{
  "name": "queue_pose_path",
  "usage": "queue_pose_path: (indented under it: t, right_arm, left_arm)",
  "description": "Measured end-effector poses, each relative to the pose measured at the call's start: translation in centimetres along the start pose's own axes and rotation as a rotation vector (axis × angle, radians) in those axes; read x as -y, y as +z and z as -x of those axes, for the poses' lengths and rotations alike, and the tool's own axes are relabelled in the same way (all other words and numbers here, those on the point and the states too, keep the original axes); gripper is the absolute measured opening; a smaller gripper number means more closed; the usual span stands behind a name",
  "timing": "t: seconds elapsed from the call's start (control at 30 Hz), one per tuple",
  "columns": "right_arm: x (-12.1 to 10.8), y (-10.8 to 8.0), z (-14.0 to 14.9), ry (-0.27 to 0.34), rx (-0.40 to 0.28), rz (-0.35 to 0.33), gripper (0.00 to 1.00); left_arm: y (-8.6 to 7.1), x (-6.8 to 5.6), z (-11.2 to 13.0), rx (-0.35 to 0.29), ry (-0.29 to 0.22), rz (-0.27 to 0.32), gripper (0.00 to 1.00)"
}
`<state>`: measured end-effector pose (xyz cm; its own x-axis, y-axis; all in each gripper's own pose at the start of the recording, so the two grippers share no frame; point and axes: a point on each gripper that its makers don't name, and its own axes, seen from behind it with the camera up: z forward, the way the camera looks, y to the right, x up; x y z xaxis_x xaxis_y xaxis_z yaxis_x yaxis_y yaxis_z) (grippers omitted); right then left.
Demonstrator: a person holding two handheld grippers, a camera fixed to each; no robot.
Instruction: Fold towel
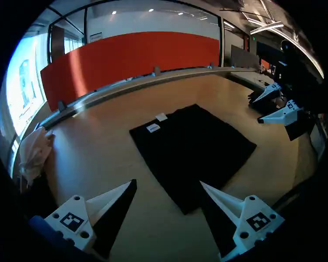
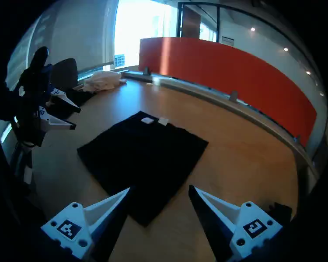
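Observation:
A black towel (image 1: pixel 192 146) lies flat on the wooden table (image 1: pixel 102 148), with two small white labels (image 1: pixel 157 123) at its far edge. My left gripper (image 1: pixel 168 182) hovers open above the towel's near corner, nothing between its fingers. From the other side, the same towel (image 2: pixel 142 161) spreads out before my right gripper (image 2: pixel 159 188), which also stands open over a near corner. The right gripper (image 1: pixel 266 109) appears at the far right of the left gripper view. The left gripper (image 2: pixel 65 115) appears at the left of the right gripper view.
A crumpled pale cloth (image 1: pixel 33 153) lies at the table's left edge, seen too as a pale cloth (image 2: pixel 103 81) at the back. A red partition (image 1: pixel 133 61) runs along the table's far side. A dark chair (image 2: pixel 61 74) stands near the window.

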<state>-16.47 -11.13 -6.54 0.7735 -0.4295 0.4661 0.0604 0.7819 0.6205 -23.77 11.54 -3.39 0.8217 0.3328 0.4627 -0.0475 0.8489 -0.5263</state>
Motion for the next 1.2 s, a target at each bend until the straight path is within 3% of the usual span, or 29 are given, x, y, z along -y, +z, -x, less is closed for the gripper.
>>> queue_pose_path:
  t: [0.53,0.87,1.2]
  right_arm:
    - [1.8,1.9,6.4,-0.012,0.120,-0.047,0.93]
    - [1.6,2.2,8.1,-0.013,0.152,-0.054,0.93]
    - [2.2,2.3,9.0,-0.015,0.171,-0.087,0.79]
  left_arm:
    - [2.7,-3.0,5.7,0.126,0.018,0.090,0.96]
    - [3.4,-4.3,7.6,0.180,0.027,0.124,0.96]
    - [3.7,-5.2,8.4,0.209,0.018,0.149,0.92]
